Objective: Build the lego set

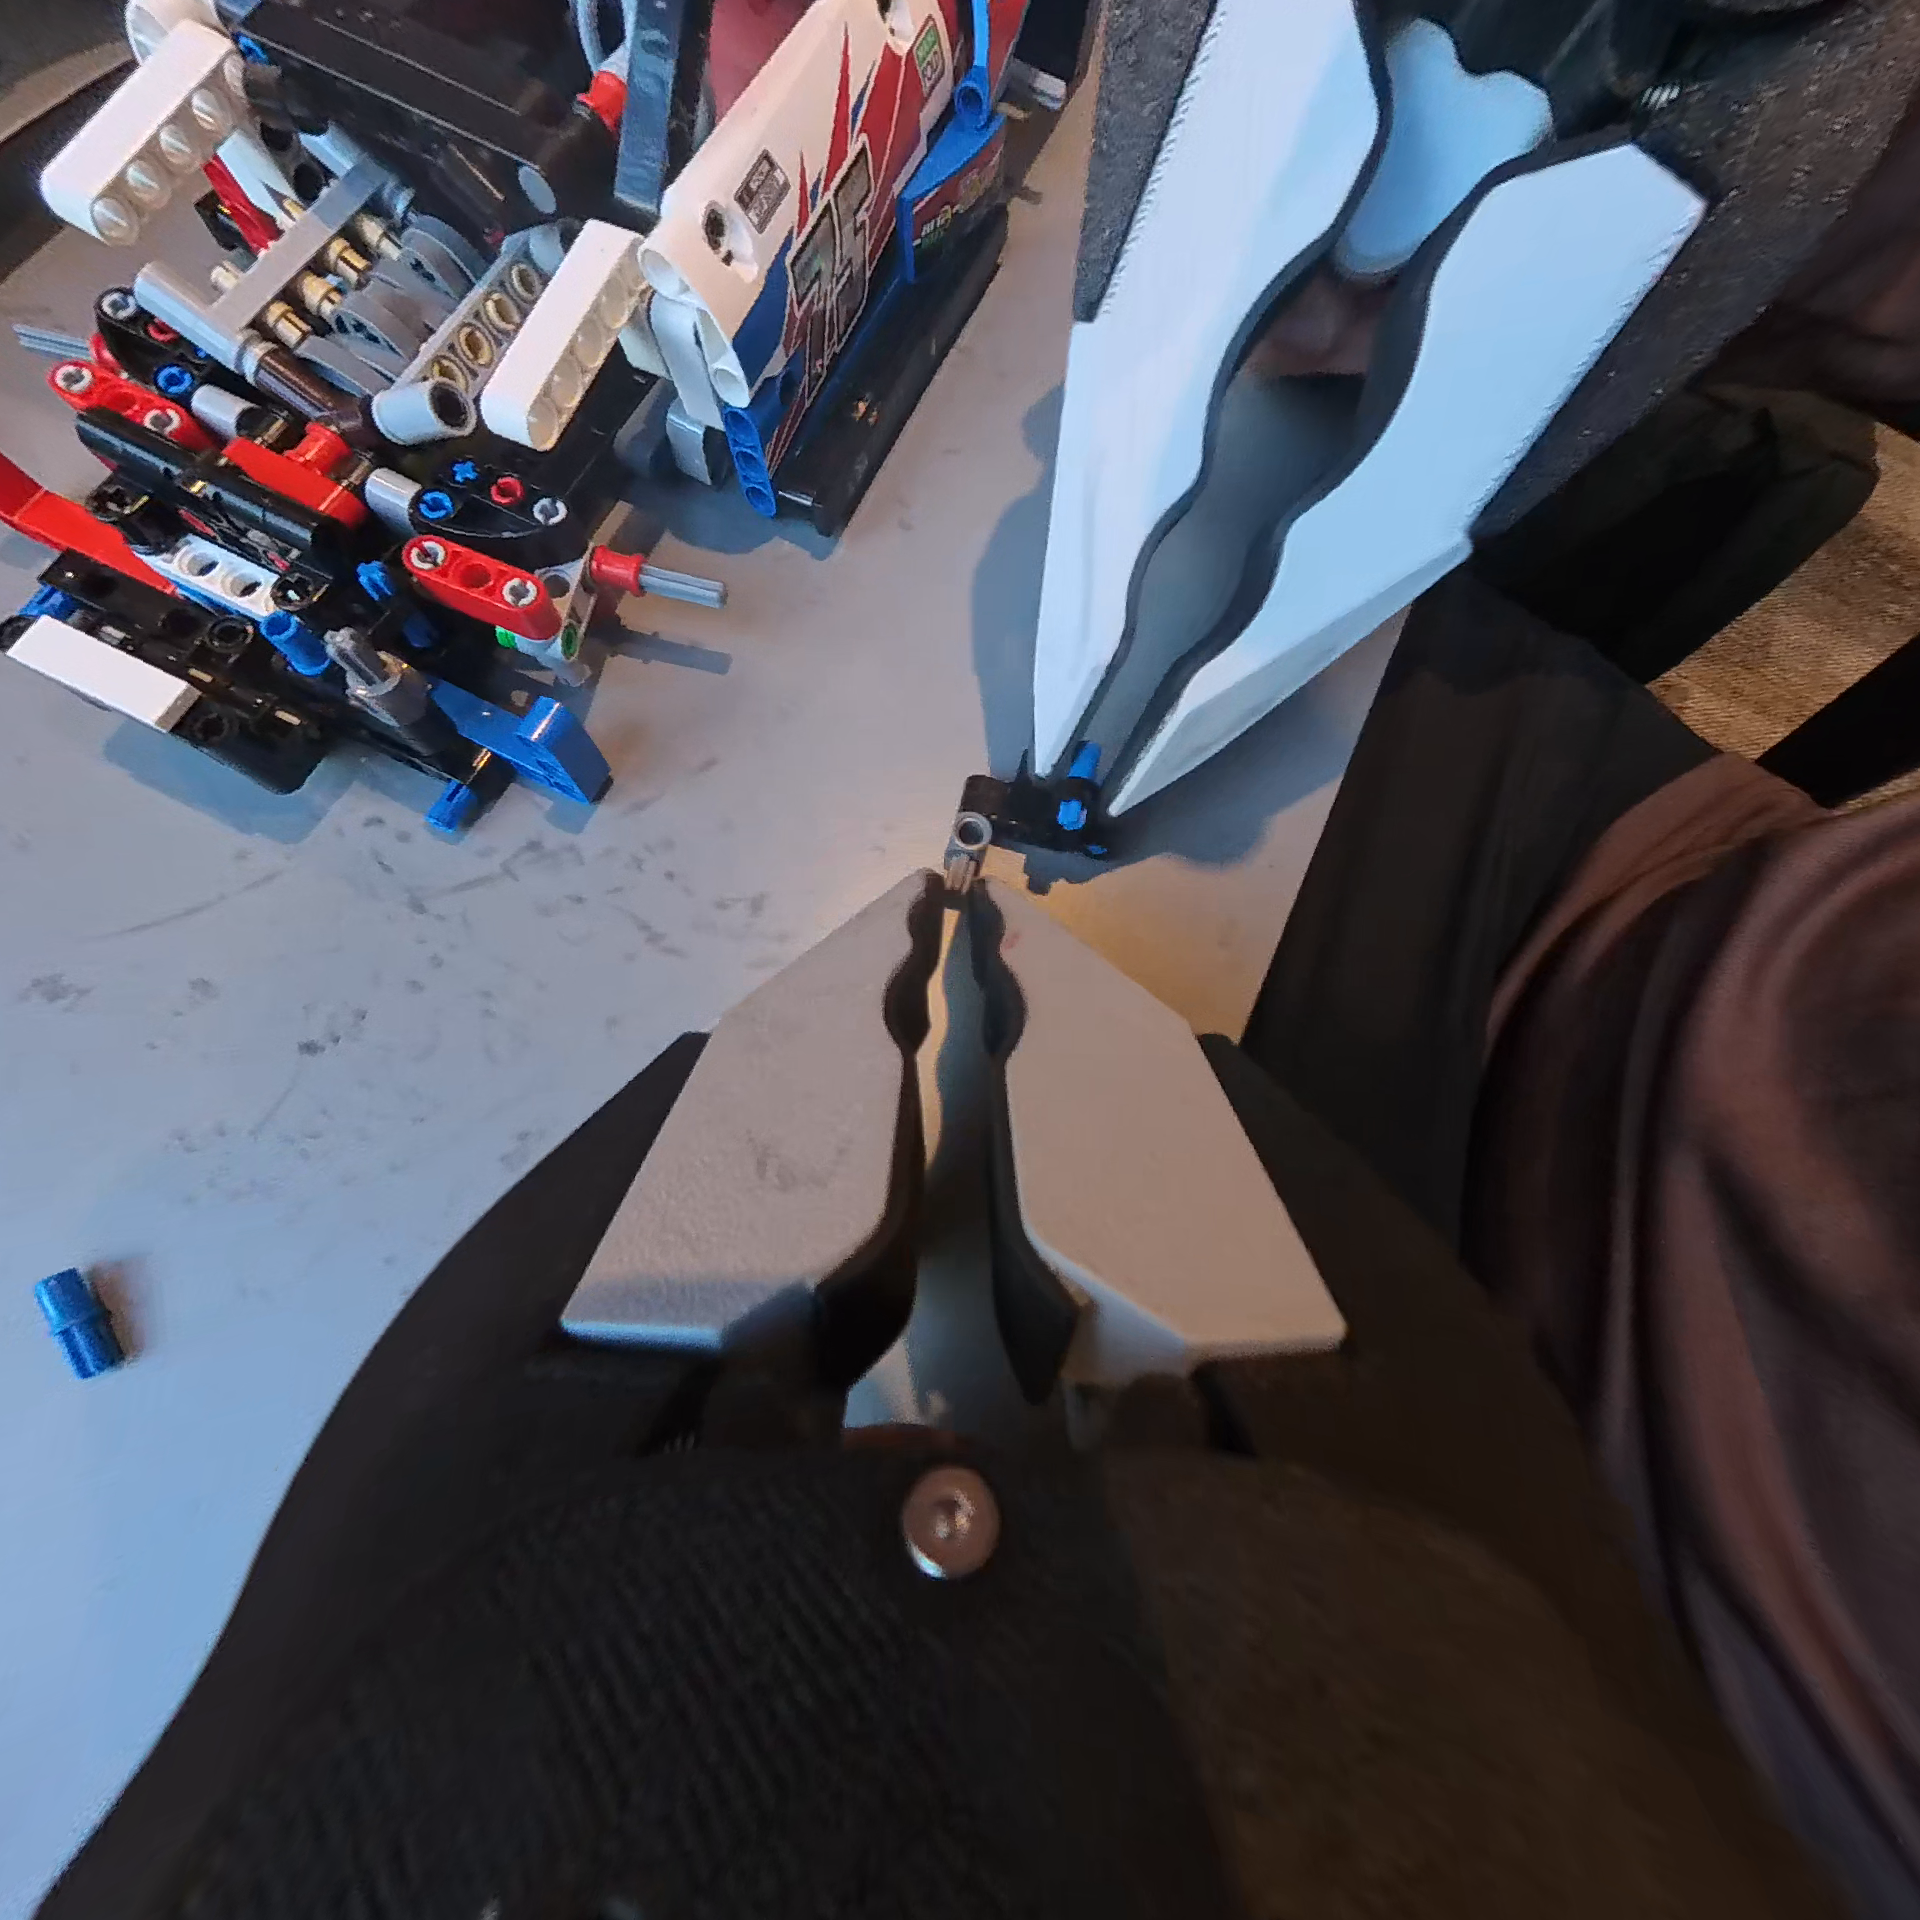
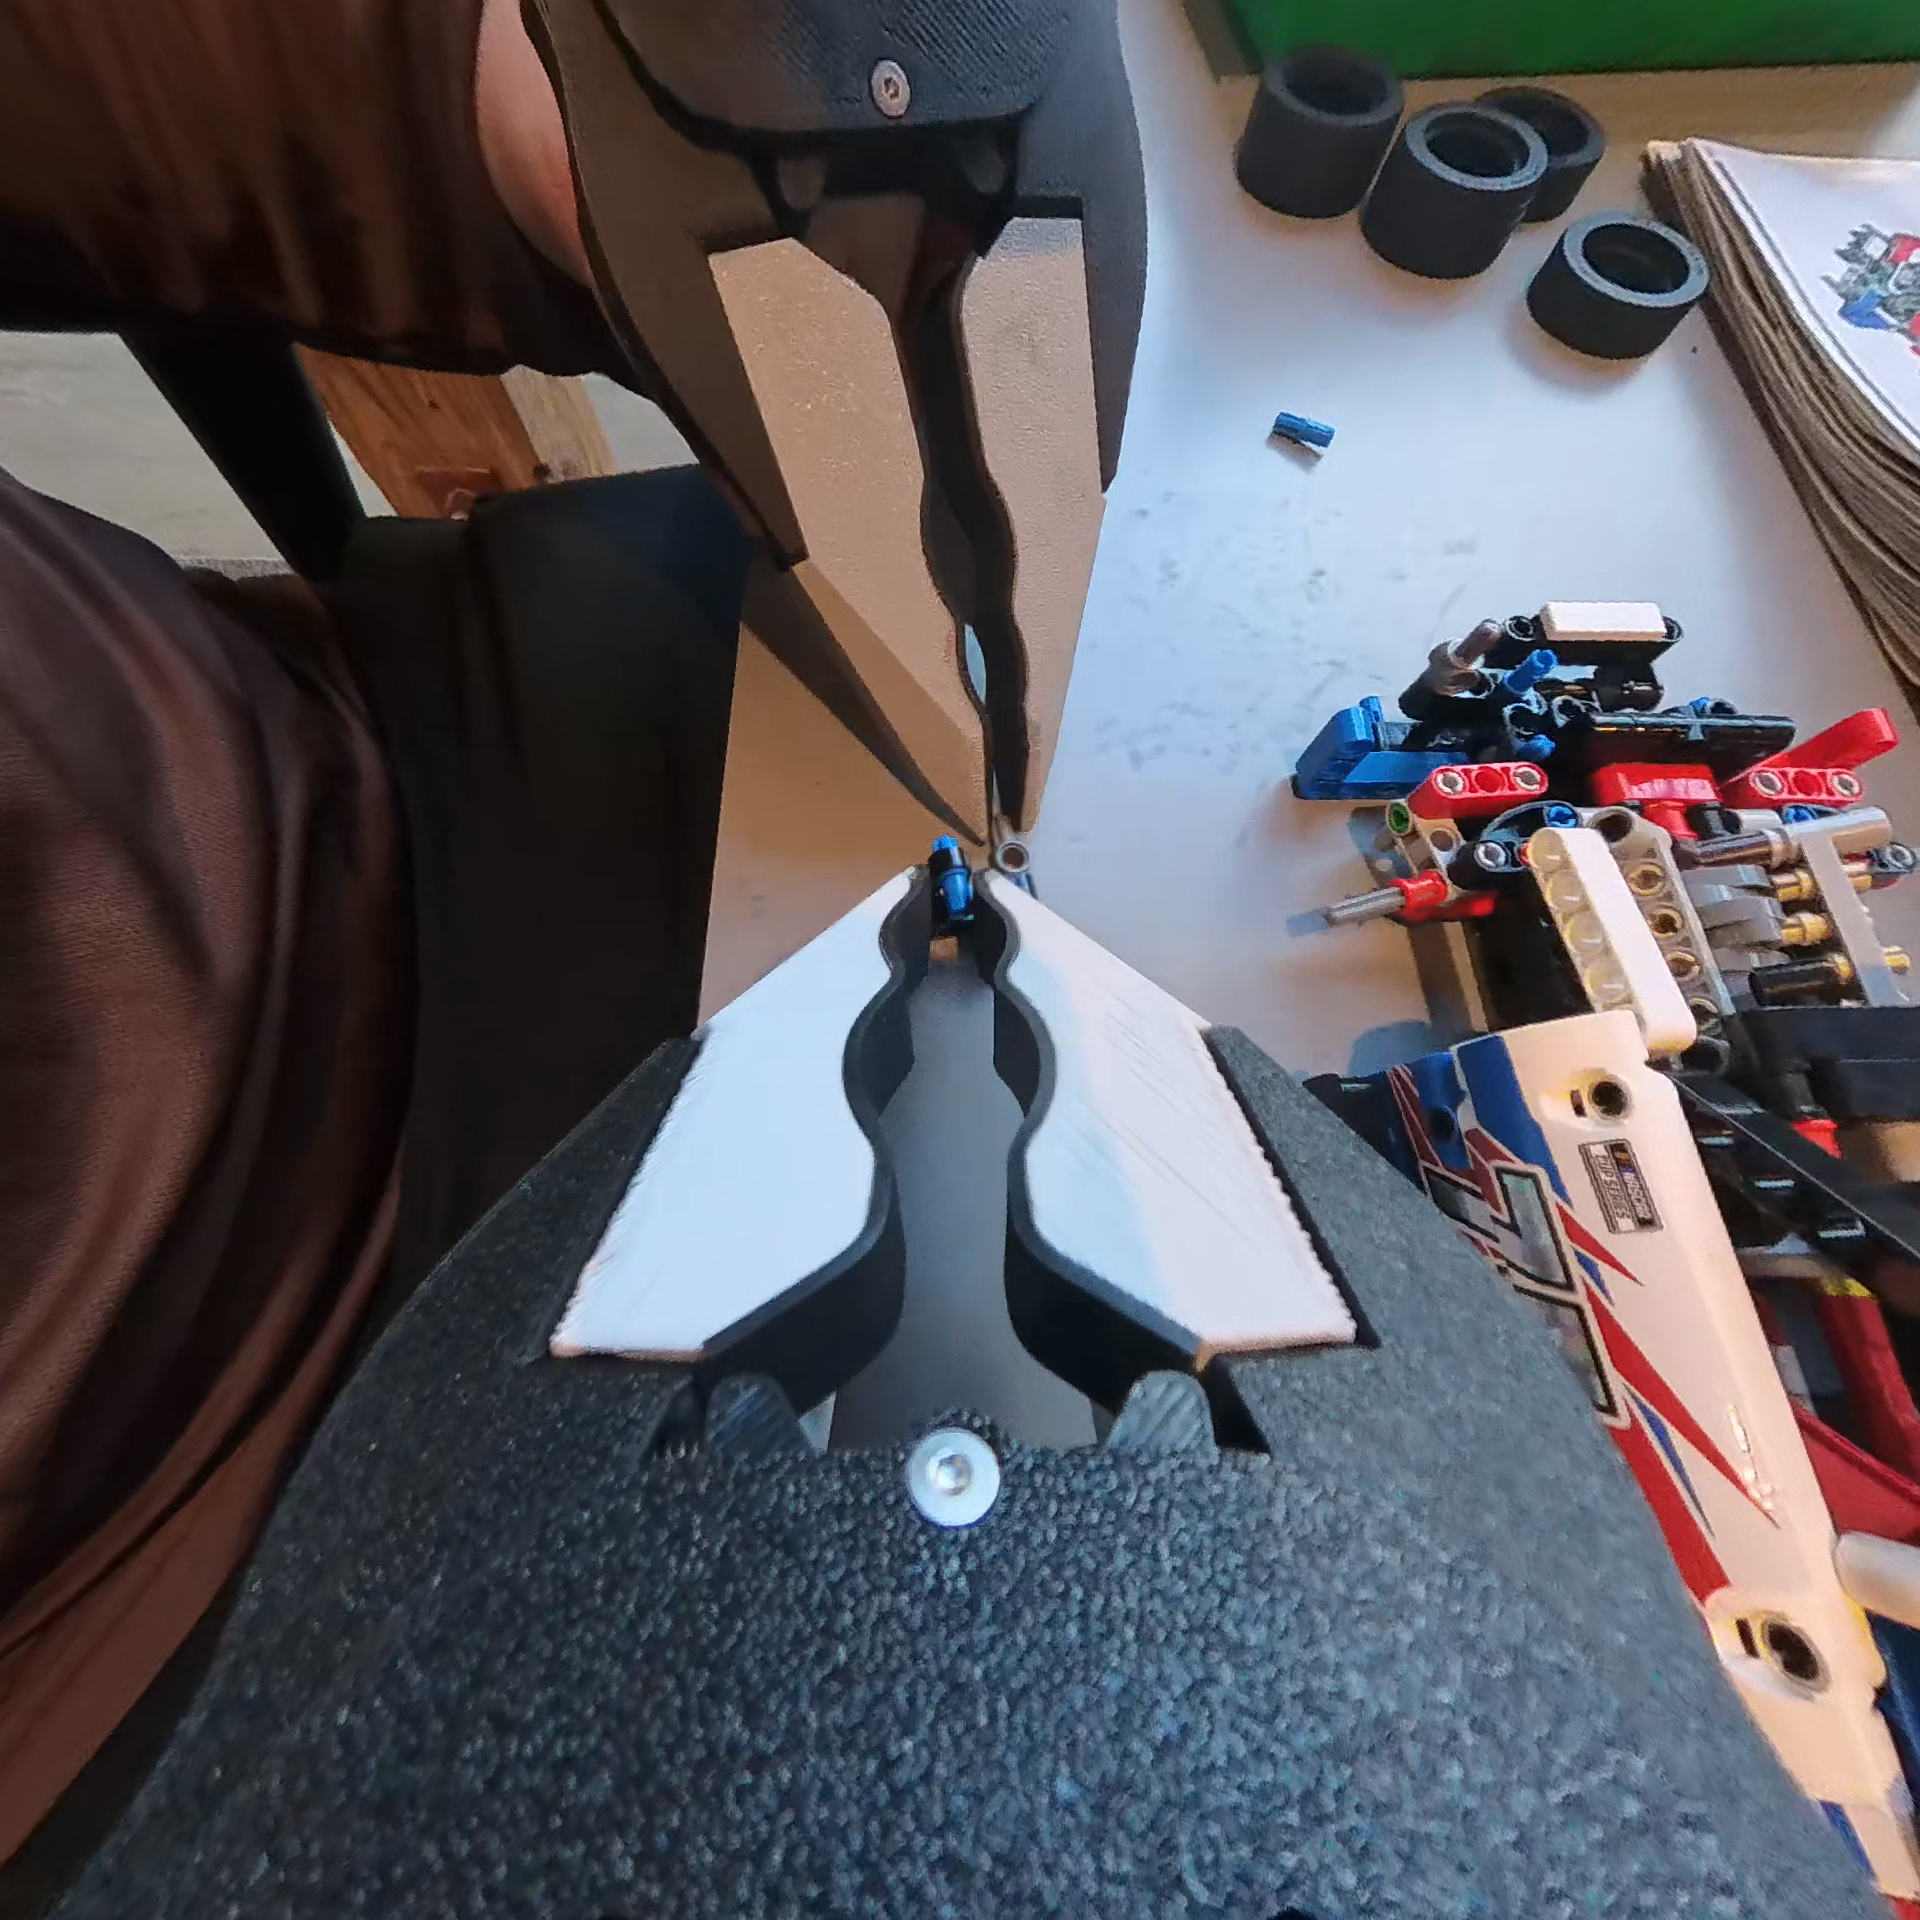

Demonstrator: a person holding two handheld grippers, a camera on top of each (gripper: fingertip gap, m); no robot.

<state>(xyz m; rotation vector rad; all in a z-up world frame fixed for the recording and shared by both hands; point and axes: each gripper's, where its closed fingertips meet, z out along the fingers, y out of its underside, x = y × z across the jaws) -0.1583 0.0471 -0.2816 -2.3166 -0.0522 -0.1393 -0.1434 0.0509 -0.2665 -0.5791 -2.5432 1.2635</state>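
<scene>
Left tongs (image 1: 958, 885) pinch a small grey connector (image 1: 966, 840); right tongs (image 2: 961, 896) grip a black piece with blue pins (image 2: 948, 883), tips almost touching, just beside the half-built car model (image 1: 436, 364) on the worktop (image 1: 312, 1039).

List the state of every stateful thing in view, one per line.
left gripper: shut on grey pin.
grey pin: held at fingertips, at the black piece.
right gripper: shut on black piece.
black piece: gripped, blue pins fitted, low over table.
car model: partly built, no tyres on.
loose blue pin: lying free on table.
tyres: four, loose, unmounted.
instruction booklet: lying at table edge.
</scene>
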